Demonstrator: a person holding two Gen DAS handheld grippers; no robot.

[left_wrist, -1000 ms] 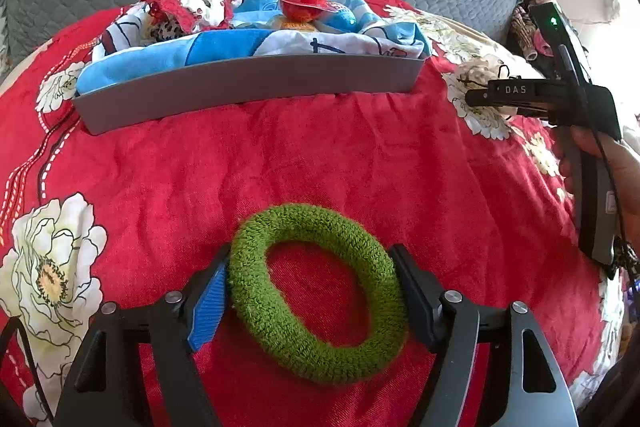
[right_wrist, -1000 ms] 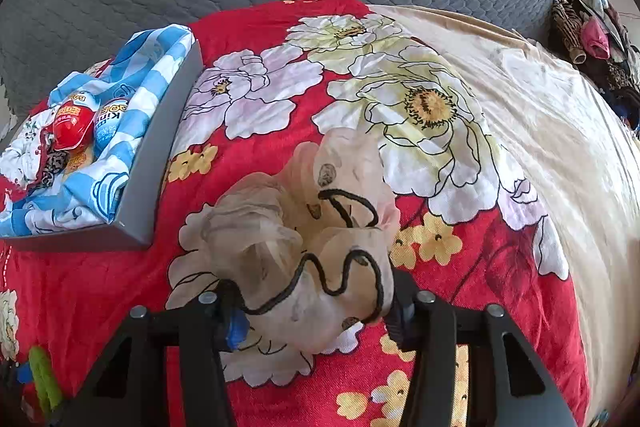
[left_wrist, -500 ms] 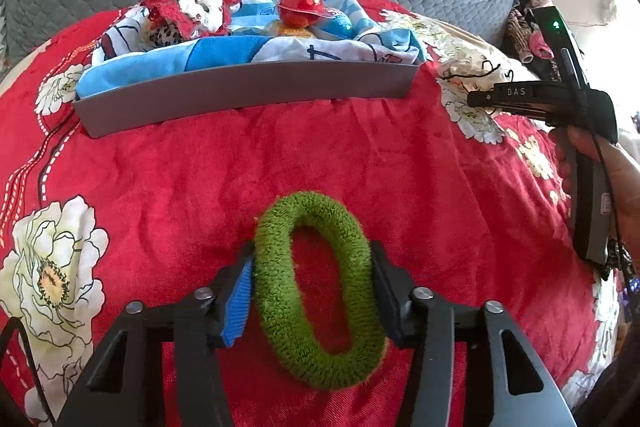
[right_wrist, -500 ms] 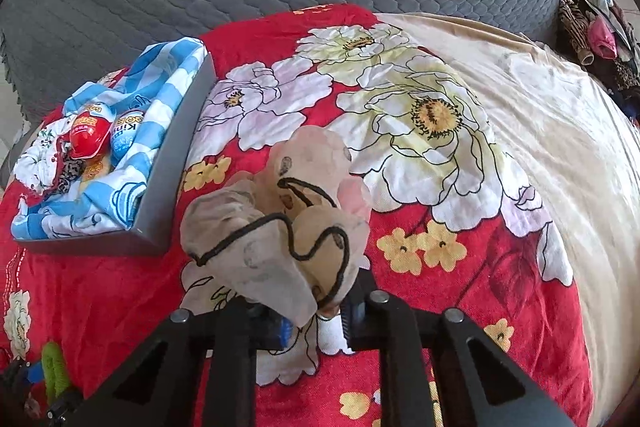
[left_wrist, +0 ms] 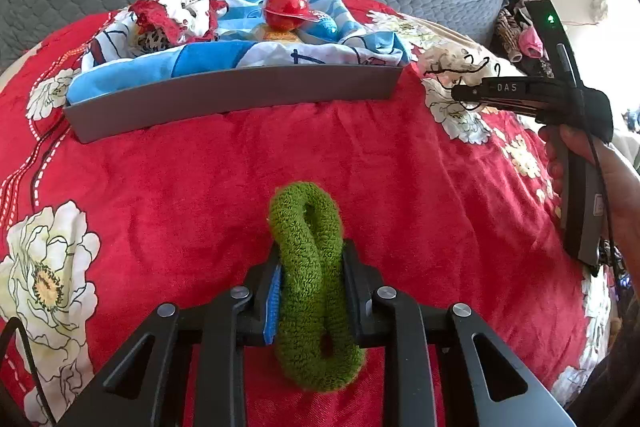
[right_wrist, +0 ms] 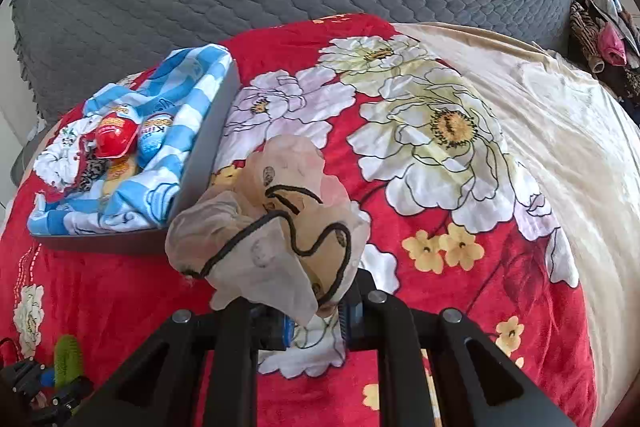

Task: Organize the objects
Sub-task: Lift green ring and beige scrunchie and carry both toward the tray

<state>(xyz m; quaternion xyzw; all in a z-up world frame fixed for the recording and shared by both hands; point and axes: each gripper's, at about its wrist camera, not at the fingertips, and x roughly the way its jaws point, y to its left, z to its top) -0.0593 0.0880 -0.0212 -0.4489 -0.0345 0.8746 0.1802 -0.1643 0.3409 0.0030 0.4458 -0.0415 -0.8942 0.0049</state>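
Left gripper (left_wrist: 310, 291): fingers clamped on the green scrunchie (left_wrist: 310, 291), near the tray (left_wrist: 232, 95). Right gripper (right_wrist: 314, 321): fingers pinching the sheer scrunchie (right_wrist: 272, 231) just right of the tray. Tray already holds cloth and eggs (left_wrist: 286, 9); both scrunchies remain undeposited.

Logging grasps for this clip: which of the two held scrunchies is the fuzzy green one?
The green scrunchie in the left gripper, squeezed into a narrow loop. The right gripper holds the sheer beige scrunchie.
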